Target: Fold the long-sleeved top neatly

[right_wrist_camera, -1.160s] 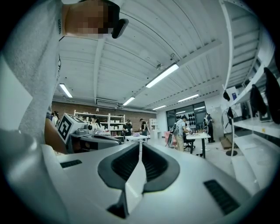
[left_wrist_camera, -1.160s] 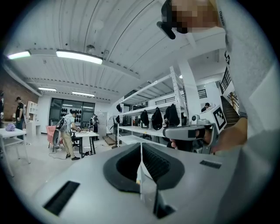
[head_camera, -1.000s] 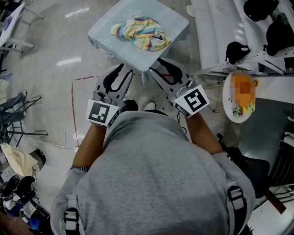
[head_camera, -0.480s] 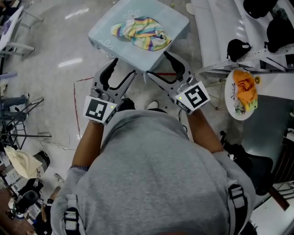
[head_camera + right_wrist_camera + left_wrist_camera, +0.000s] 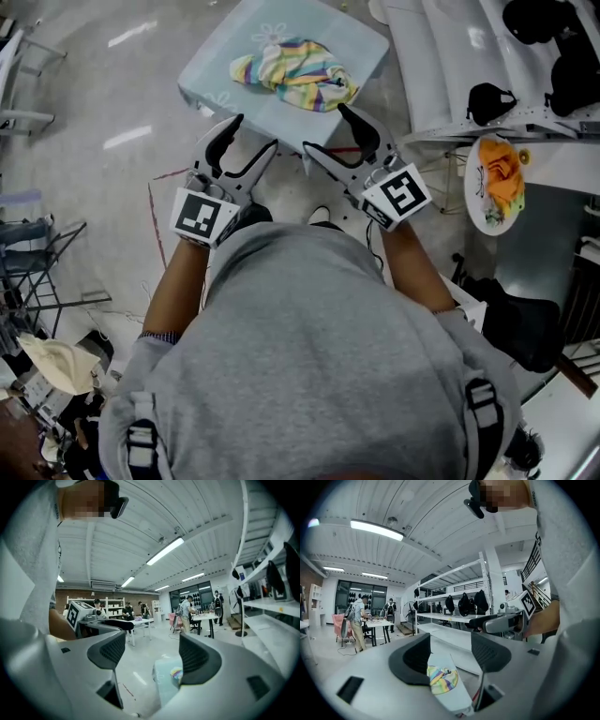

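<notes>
Left gripper (image 5: 255,133) and right gripper (image 5: 324,128): jaws of the 2 just opened wide, nothing held. Striped top (image 5: 295,73) lies crumpled on pale blue table (image 5: 220,67), beyond both.

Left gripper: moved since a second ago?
Yes. In the head view the left gripper has come up the picture, closer to the near edge of the pale blue table; its jaws have just been opening, with nothing held.

Top (image 5: 295,73) on table (image 5: 214,67); left tool (image 5: 254,132), right tool (image 5: 323,128) at near edge, seemingly clear.
</notes>
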